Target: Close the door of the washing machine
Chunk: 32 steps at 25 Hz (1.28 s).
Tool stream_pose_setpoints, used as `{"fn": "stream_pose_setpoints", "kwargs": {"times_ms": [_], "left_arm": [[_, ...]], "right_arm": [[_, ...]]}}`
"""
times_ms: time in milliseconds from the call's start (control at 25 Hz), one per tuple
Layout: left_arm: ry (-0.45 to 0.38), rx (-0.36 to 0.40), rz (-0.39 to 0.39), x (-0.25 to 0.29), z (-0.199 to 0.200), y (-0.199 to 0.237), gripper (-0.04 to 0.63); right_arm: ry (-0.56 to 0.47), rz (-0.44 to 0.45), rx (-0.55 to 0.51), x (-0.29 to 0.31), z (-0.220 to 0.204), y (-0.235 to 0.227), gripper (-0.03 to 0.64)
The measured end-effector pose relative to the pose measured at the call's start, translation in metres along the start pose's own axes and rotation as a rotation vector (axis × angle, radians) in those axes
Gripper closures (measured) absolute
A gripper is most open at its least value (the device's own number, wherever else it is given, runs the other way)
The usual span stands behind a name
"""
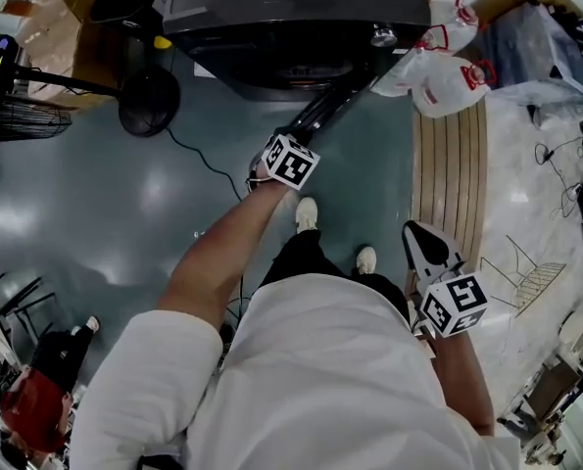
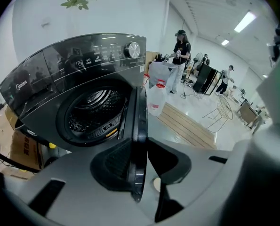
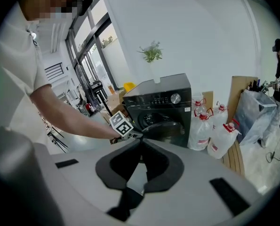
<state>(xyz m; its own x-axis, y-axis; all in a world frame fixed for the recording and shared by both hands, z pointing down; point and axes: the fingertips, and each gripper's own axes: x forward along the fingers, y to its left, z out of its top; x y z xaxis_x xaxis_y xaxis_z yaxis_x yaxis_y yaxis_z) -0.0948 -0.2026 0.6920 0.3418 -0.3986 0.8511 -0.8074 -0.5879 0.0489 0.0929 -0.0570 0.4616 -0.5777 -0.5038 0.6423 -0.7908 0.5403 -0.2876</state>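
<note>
- Door of the dark washing machine hangs wide open, swung out edge-on from the drum opening.
- left gripper is clamped on the door's outer rim, a jaw on each side.
- right gripper is pinched closed on nothing, well back from the machine, near the wooden floor strip.

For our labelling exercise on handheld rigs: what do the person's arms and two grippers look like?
The left gripper and right gripper have pale grey bodies with black fingers, and each carries a white cube printed with black square markers. The person wears a white short-sleeved top; the forearms are bare.
</note>
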Motion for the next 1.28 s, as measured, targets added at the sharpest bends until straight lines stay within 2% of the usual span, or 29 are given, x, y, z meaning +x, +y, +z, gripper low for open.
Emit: {"fn": "stream_pose_setpoints", "kwargs": {"times_ms": [520, 920, 1280], "left_arm": [[0.027, 0.103, 0.04, 0.007, 0.008, 0.058, 0.469], [0.035, 0.187, 0.106, 0.011, 0.026, 0.1, 0.465], [0.03, 0.215, 0.167, 0.016, 0.042, 0.137, 0.465]], "right_arm": [[0.008, -0.01, 0.01, 0.013, 0.002, 0.0, 0.595], [0.017, -0.018, 0.013, 0.02, 0.008, -0.002, 0.597], [0.034, -0.029, 0.007, 0.026, 0.016, -0.002, 0.597]]}}
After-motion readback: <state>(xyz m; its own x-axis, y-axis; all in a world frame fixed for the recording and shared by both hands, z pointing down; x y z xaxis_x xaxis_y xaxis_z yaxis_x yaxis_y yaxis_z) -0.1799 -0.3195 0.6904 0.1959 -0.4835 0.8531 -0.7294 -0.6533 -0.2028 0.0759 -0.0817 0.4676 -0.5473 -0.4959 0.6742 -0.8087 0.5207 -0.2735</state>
